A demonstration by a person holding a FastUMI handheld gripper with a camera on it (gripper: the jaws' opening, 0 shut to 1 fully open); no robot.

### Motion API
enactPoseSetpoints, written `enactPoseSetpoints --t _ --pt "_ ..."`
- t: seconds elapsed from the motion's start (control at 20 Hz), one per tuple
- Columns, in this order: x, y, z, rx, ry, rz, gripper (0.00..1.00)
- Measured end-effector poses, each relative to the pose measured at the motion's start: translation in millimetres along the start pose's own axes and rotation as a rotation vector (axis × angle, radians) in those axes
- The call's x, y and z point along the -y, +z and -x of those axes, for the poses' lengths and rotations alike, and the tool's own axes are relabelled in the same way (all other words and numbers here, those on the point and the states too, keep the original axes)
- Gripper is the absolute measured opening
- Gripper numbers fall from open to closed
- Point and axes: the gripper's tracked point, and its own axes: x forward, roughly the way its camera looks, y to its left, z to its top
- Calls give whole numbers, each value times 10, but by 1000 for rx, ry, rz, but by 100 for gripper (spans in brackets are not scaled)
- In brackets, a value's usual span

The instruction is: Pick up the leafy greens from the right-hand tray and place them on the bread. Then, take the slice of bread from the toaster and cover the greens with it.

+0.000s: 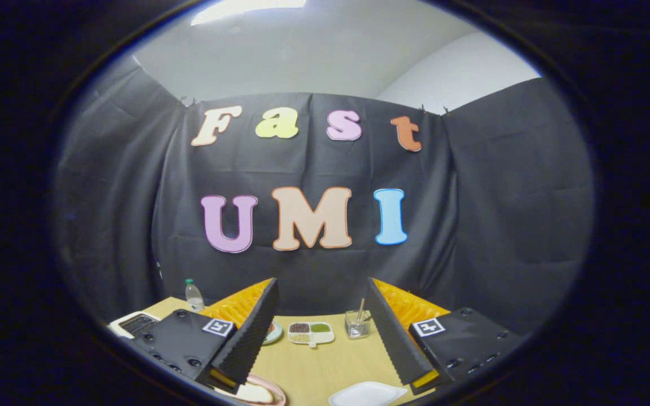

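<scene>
The gripper (323, 332) was held above the wooden table (325, 366), fingers spread apart and empty; a divided condiment dish (311, 332) lay beyond them.

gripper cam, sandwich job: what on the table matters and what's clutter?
Job: bread on pink plate under one finger; white tray; toaster, far side; gripper, open, holding nothing.
Clutter: water bottle, divided dish of grains, glass with stick, small plate.

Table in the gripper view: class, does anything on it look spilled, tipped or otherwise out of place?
Nothing stands out. The bottle and glass stand upright, the divided dish sits flat on the table, and no spill shows. The claw is open, holding nothing.
</scene>
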Motion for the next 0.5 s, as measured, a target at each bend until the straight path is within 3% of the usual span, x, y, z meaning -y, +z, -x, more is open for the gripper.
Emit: enactPoseSetpoints --t 0.15,0.5 --pt "79 -74 27 5 2 35 99" --pt "153 -262 209 -81 43 -22 99"
